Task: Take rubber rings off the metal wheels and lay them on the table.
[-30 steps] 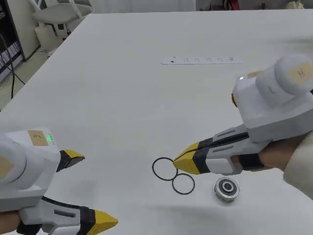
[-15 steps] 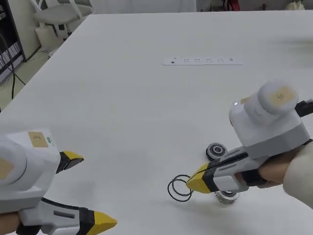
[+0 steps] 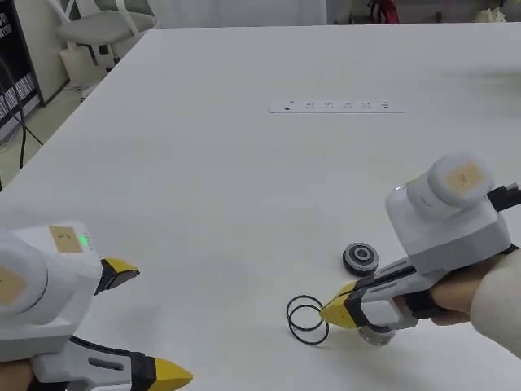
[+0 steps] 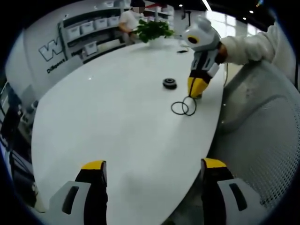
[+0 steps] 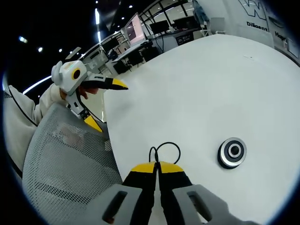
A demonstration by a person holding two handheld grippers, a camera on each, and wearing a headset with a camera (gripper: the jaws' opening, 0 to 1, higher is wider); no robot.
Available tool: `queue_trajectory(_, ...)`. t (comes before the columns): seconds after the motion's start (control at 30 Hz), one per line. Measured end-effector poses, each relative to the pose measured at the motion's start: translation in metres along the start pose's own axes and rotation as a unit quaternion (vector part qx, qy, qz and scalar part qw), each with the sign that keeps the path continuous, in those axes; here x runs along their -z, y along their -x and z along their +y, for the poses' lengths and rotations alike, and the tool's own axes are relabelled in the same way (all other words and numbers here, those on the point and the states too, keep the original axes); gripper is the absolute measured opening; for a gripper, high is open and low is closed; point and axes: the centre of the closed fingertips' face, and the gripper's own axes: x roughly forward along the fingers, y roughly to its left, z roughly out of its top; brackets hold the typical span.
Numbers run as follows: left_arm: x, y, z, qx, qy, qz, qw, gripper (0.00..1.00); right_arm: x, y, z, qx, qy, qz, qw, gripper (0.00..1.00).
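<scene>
Two black rubber rings (image 3: pixel 306 318) (image 4: pixel 183 107) (image 5: pixel 164 150) lie overlapping on the white table (image 3: pixel 228 179). My right gripper (image 3: pixel 335 314) (image 4: pixel 195 90) (image 5: pixel 157 167) is shut, and its yellow tips pinch the rings' near edge. One metal wheel (image 3: pixel 360 257) (image 4: pixel 169 83) (image 5: pixel 232 152) with a dark ring lies flat just beyond the gripper. A second wheel (image 3: pixel 376 334) peeks out beneath the right gripper's body. My left gripper (image 3: pixel 151 322) (image 4: pixel 153 165) (image 5: pixel 107 104) hovers open and empty at the near left, well away from the rings.
A white power strip (image 3: pixel 335 105) lies farther back on the table. A grey mesh chair (image 4: pixel 262 122) (image 5: pixel 65 164) sits at the table's near edge. Another chair (image 3: pixel 98 24) stands off the far left corner. A plant (image 4: pixel 152 29) stands at the far end.
The right gripper has drawn back toward the near edge, and the two rings have come with it and now overlap. A wheel behind it has come into sight. The left gripper has barely moved.
</scene>
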Motion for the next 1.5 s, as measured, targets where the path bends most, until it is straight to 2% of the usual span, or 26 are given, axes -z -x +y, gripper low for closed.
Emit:
queue_trajectory(0.23, 0.001, 0.001, -0.001, 0.0, -0.001, 0.002, 1.0, 0.82, -0.002, 0.0, -0.006, 0.008, -0.019, -0.014, 0.9997, 0.0)
queue_trajectory(0.4, 0.001, 0.001, 0.0, -0.001, 0.001, 0.001, 1.0, 0.82, -0.001, -0.003, -0.009, 0.017, -0.015, -0.015, 0.9996, 0.0)
queue_trajectory(0.57, 0.002, 0.0, 0.0, 0.0, -0.001, 0.003, 1.0, 0.82, -0.001, -0.004, -0.011, 0.018, -0.017, -0.016, 0.9996, 0.0)
queue_trajectory(0.7, 0.002, 0.0, 0.0, 0.0, -0.001, 0.003, 1.0, 0.82, -0.004, -0.004, -0.014, 0.014, -0.032, -0.028, 0.999, 0.0)
queue_trajectory(1.03, 0.003, 0.001, 0.0, -0.002, 0.001, 0.003, 1.0, 0.81, 0.003, -0.008, -0.02, 0.027, -0.021, -0.017, 0.9993, 0.0)
queue_trajectory(1.5, 0.003, 0.001, 0.0, -0.002, 0.0, 0.005, 1.0, 0.8, -0.007, -0.008, -0.022, 0.035, -0.006, -0.036, 0.9987, 0.0)
